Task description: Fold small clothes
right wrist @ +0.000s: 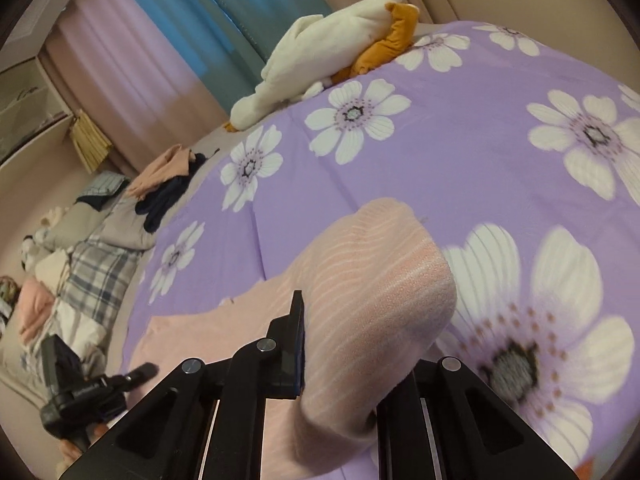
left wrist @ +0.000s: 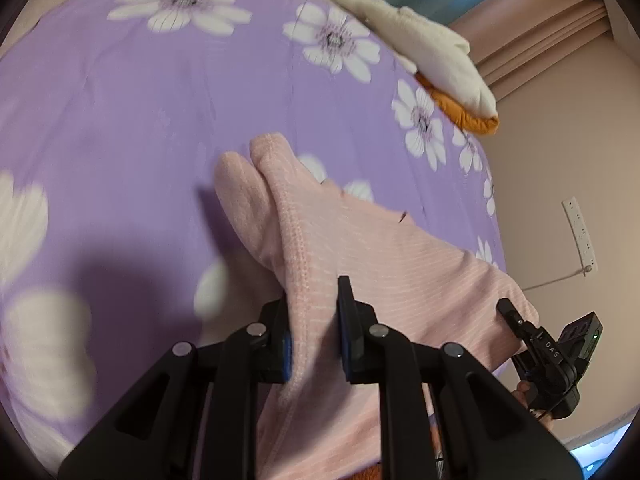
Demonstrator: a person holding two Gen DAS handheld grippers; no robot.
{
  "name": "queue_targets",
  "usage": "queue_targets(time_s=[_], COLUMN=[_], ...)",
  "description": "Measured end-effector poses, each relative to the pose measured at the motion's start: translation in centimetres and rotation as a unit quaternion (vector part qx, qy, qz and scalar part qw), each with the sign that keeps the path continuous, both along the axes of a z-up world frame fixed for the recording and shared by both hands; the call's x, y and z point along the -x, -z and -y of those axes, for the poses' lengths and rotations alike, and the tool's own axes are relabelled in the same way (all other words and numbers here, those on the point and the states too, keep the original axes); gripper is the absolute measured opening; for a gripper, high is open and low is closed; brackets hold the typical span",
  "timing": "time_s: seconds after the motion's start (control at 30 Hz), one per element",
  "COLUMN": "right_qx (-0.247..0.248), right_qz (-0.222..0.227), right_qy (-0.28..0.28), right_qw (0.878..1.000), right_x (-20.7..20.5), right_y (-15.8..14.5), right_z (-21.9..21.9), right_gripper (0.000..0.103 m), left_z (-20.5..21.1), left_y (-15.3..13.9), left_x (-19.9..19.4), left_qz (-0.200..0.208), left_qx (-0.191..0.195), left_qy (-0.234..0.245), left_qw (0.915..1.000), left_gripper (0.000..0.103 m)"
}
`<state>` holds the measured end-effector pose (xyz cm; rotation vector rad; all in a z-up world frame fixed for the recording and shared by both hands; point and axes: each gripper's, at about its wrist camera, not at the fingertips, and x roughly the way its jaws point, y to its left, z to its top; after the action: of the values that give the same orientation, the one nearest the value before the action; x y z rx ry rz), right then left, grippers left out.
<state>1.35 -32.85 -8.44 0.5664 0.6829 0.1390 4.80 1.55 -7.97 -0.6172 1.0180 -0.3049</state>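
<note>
A pink ribbed garment (left wrist: 360,264) hangs between both grippers above a purple bedspread with white flowers (left wrist: 140,120). My left gripper (left wrist: 314,312) is shut on its stitched edge, with a fold of cloth sticking up past the fingers. My right gripper (right wrist: 340,344) is shut on another part of the garment (right wrist: 376,288), which drapes over and hides its right finger. The right gripper also shows at the right edge of the left wrist view (left wrist: 516,320), and the left gripper shows at the lower left of the right wrist view (right wrist: 136,372).
A white and orange plush toy (right wrist: 320,56) lies at the bed's far edge by the blue and pink curtains (right wrist: 180,32). A pile of other clothes (right wrist: 168,184) and plaid bedding (right wrist: 96,276) lie to the left. A wall socket strip (left wrist: 580,236) is on the right.
</note>
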Motion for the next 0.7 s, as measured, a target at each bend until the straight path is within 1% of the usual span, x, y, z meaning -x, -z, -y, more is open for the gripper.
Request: queue_targets(time_s=[0.03,0.1,0.17,0.2,0.3,0.33,0.43,0.47,0.53,0.6,0.67,0.7], right_qx=[0.002,0.013,0.021,0.025,0.051,0.065,0.100,0.111,0.145,0.175,0.212,0.235], right_qz=[-0.003,-0.014,-0.020,-0.023,-0.016,-0.012,0.008,0.014,0.032,0.046,0.057,0.061], right_qy=[0.002,0.007,0.009,0.009,0.008,0.004,-0.016,-0.024,-0.049,-0.086,-0.126,-0.150], right_qw=[1.000,1.000,1.000,0.999,0.999,0.998,0.995,0.993,0.988,0.980,0.967,0.958], right_x=[0.4,1.2,1.3,1.2,1.1,1.0,0.9,0.8,0.6,0.4,0.4,0.5], right_y=[0.2,0.8,1.1,1.1,0.3,-0.2,-2.0,-2.4,-3.9,-5.0,-5.7,-5.8], right_z=[-0.1,0.0,-0.1,-0.2,-0.9,-1.5,-3.2,-3.8,-5.9,-8.3,-11.3,-13.1], right_gripper=[0.014,0.014,0.014,0.014,0.014,0.014,0.014,0.014,0.014,0.014,0.014,0.014], left_z=[0.2,0.6,0.6,0.6,-0.2,-0.7,-2.4,-3.2,-4.0,-5.0,-5.6,-5.9], left_y=[0.5,1.9,2.5,2.6,1.8,1.4,0.5,0.2,-0.1,-0.3,-0.3,-0.4], left_x=[0.5,1.2,1.3,1.5,2.0,2.4,3.6,4.1,4.9,5.5,6.2,6.4], left_qz=[-0.004,-0.011,-0.019,-0.021,-0.012,-0.006,0.008,0.012,0.016,0.017,0.015,0.014], left_qx=[-0.005,-0.030,-0.050,-0.054,-0.052,-0.053,-0.052,-0.050,-0.049,-0.047,-0.045,-0.044], left_qy=[-0.003,-0.015,-0.020,-0.020,-0.013,-0.015,-0.036,-0.045,-0.054,-0.065,-0.072,-0.076], left_qw=[1.0000,0.9994,0.9984,0.9981,0.9985,0.9984,0.9980,0.9977,0.9972,0.9966,0.9962,0.9961], left_gripper=[0.017,0.018,0.023,0.024,0.023,0.025,0.039,0.040,0.040,0.040,0.041,0.041])
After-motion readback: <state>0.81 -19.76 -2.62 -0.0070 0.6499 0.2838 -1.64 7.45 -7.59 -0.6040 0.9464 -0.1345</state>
